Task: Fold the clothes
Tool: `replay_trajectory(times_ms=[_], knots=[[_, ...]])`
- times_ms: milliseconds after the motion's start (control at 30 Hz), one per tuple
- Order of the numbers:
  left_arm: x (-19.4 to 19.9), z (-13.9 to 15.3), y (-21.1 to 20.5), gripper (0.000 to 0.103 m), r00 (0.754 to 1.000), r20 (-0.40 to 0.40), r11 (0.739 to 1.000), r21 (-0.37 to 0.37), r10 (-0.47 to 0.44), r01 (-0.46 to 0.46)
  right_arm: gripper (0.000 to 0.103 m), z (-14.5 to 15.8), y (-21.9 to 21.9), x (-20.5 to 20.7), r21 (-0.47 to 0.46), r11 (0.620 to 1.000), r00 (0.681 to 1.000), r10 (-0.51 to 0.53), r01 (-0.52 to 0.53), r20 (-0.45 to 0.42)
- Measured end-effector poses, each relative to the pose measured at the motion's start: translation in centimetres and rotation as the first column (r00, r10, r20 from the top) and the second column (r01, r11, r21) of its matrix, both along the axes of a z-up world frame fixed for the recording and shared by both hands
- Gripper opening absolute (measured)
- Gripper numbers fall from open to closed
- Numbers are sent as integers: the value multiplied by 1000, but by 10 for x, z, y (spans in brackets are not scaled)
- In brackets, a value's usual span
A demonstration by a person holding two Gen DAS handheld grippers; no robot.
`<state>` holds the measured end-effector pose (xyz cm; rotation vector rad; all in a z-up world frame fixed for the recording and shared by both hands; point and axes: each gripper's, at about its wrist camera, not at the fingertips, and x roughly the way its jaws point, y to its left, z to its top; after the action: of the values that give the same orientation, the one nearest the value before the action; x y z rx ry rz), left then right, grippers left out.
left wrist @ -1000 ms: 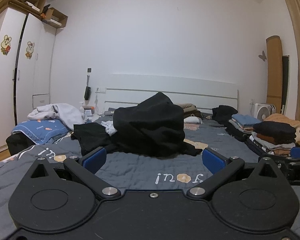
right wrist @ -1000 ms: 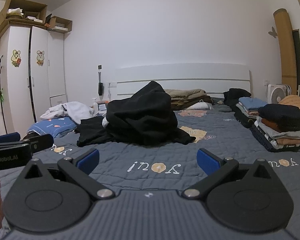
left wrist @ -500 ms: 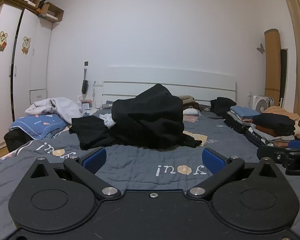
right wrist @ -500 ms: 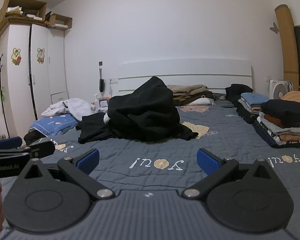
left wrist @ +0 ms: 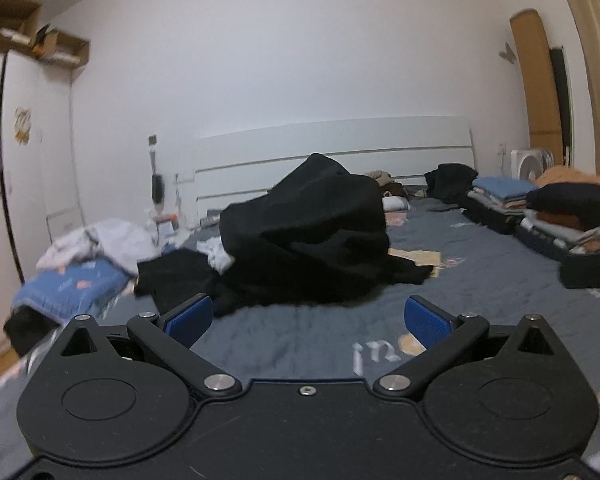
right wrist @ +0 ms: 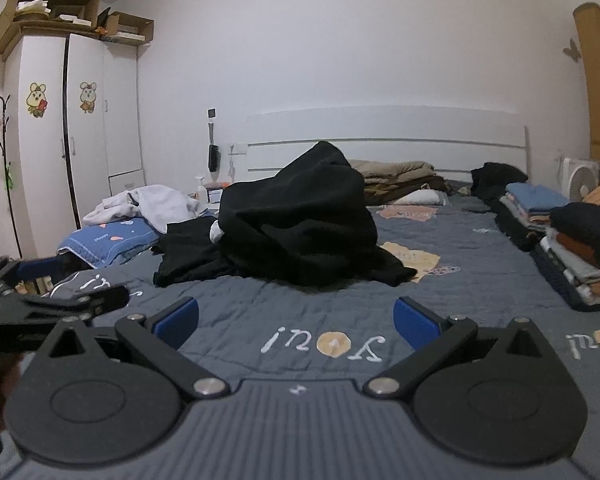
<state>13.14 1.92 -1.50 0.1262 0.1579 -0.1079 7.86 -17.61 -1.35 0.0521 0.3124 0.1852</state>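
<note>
Clothes heap lies ahead on the bed, apart from both grippers' wide, empty jaws.

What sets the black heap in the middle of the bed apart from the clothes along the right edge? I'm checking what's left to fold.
The black heap is crumpled and peaked; the clothes along the right edge lie in flat folded stacks. The heap looks all black apart from a white bit at its left; the stacks mix blue, black, orange-brown and grey. Both rest on the grey quilt, and neither gripper touches them.
</note>
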Motion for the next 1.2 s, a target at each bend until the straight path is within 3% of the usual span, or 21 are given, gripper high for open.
replay_trajectory(times_ms=[67, 267, 367, 433, 500, 633, 700, 733, 767, 800, 833, 867, 1033, 1100, 1200], knots=[[35, 0, 0, 103, 1000, 21, 1000, 13, -5, 5, 103, -7, -1, 24, 3, 1000, 1000, -1, 1, -3], [152, -17, -7, 102, 996, 83, 990, 144, -16, 4, 103, -45, -12, 92, 54, 999, 999, 3, -4, 32], [213, -30, -11, 93, 996, 86, 975, 222, -6, -14, 103, -67, -18, 115, 93, 996, 998, 7, -12, 60], [253, -35, -12, 79, 998, 65, 960, 278, 24, -41, 103, -78, -23, 125, 137, 990, 998, 21, -29, 63], [285, -56, -10, 81, 999, 30, 946, 322, 35, -43, 103, -86, -28, 133, 160, 986, 997, 41, -52, 69], [339, -75, -21, 81, 997, 42, 863, 499, 72, -83, 103, -103, -36, 138, 173, 983, 993, 39, -57, 109], [364, -84, -26, 81, 996, -6, 841, 537, 86, -70, 103, -110, -41, 142, 174, 983, 995, 33, -49, 96], [373, -95, -31, 80, 994, -31, 815, 575, 104, -67, 103, -111, -44, 142, 180, 983, 996, 26, -41, 86], [380, -102, -36, 76, 993, -29, 786, 613, 119, -76, 103, -112, -47, 141, 190, 981, 997, 15, -30, 81], [385, -103, -39, 49, 991, -34, 769, 635, 127, -77, 103, -112, -51, 138, 203, 979, 996, 9, -27, 87], [387, -105, -41, 9, 988, -78, 764, 644, 131, -50, 103, -113, -54, 135, 216, 976, 995, 5, -27, 99], [388, -103, -42, 4, 985, -113, 770, 637, 132, -30, 103, -113, -56, 133, 223, 974, 995, 6, -29, 104], [332, -72, -21, 3, 989, -140, 904, 427, 41, 23, 103, -102, -65, 125, 243, 970, 993, -17, -13, 121], [296, -64, -17, 3, 986, -165, 922, 379, -15, 77, 103, -97, -69, 120, 260, 966, 992, -21, -13, 126], [234, -55, -9, 2, 980, -168, 930, 330, -109, 160, 103, -88, -75, 107, 295, 955, 994, -21, -13, 112]])
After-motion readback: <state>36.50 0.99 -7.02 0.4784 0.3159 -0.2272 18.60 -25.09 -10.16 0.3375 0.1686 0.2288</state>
